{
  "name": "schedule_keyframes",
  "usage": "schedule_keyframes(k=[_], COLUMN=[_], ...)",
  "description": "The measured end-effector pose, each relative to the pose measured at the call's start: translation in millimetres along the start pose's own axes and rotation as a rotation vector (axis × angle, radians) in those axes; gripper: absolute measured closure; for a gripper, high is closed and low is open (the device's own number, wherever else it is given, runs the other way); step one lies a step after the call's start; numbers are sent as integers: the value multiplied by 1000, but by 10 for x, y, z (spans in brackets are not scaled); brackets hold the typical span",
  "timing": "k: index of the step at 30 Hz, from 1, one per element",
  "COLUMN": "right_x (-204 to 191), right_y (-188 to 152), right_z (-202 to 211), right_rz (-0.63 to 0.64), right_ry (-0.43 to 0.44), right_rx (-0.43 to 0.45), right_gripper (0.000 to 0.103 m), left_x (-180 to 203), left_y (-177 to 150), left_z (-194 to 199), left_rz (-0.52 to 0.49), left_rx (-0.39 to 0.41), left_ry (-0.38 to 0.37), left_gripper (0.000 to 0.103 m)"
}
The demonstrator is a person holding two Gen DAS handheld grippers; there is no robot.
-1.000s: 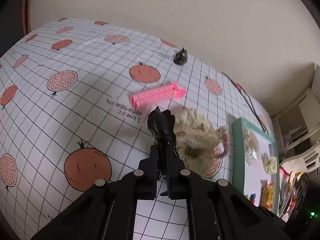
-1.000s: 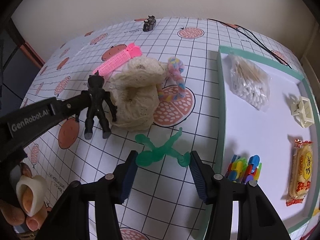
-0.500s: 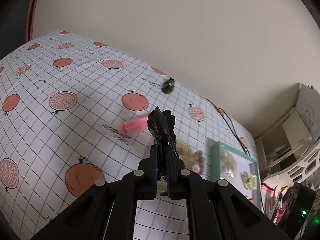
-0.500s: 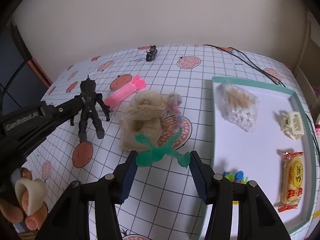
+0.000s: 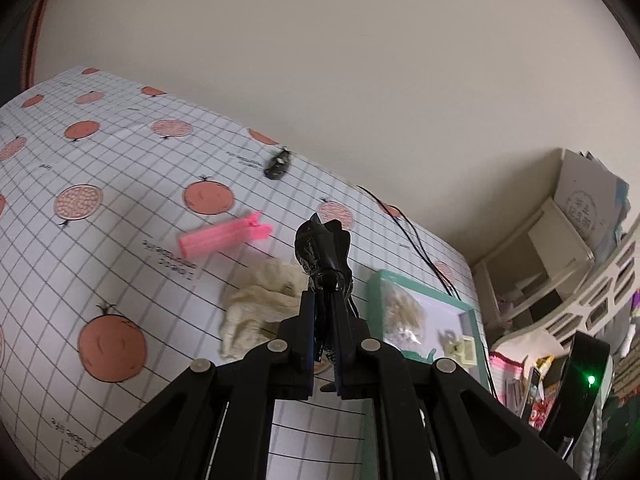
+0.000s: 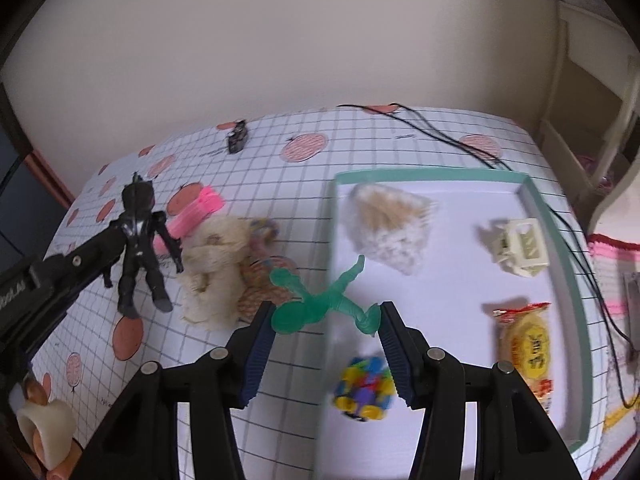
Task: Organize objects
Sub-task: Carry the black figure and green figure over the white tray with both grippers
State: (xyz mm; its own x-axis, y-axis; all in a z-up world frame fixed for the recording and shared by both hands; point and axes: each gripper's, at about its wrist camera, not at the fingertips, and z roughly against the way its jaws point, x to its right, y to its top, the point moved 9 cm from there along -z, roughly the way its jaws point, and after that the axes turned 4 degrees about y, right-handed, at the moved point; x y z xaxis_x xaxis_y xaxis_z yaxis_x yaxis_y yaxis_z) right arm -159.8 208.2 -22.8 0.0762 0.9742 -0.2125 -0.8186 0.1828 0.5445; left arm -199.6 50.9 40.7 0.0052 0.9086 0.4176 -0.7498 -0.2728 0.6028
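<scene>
Both grippers carry a toy, so the step in hand seems to be the transport to the green-rimmed tray [image 6: 532, 196] at the right side of the bench [image 6: 360, 148]. The right gripper [image 6: 326, 316] has its fingers clamped on a green translucent figure [image 6: 320, 300], which hangs in the air about over the left rim of the tray. The left gripper [image 5: 323, 320] has its fingers closed tight on a black action figure [image 6: 140, 240], held above the left half of the bench, beside a cream knitted cloth [image 6: 212, 268]. In the tray lie a bag of cotton swabs [image 6: 390, 228], a cream hair claw [image 6: 518, 246], a snack packet [image 6: 528, 344] and a colourful block toy [image 6: 364, 386]. I judge the next move calls for carrying the green figure further right and lowering it on the bare white middle of the tray, between the swabs, the claw and the blocks, and only then opening. The room there is open enough, but the raised rim must be cleared. A black cable [image 6: 460, 144] runs along the far edge, and a pink comb-like clip [image 5: 224, 236] and a small black clip [image 5: 279, 164] remain on the bench.
</scene>
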Motion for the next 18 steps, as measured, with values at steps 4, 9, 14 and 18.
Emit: schedule_keyframes(k=[4,9,14,18], right_x=[224,458,641,782], right_y=[4,-4,-18,-60], right_z=[33,68,97,85], right_rz=[-39,-79,-105,-123], right_ry=[-22,-46,-61,-77], right_rx=[4,7,10,5], right_gripper=[48,48,48,48], left_x=[195,428,651,833], left_y=[-87,-206,-346,-437], left_z=[-44,-119,-215,-287], left_rz=[-23,-57,-97,-99], left_rx=[-12,-33,-61,-82], left_ry=[-35,-69,-95,-123], left_gripper=[96,96,96,96])
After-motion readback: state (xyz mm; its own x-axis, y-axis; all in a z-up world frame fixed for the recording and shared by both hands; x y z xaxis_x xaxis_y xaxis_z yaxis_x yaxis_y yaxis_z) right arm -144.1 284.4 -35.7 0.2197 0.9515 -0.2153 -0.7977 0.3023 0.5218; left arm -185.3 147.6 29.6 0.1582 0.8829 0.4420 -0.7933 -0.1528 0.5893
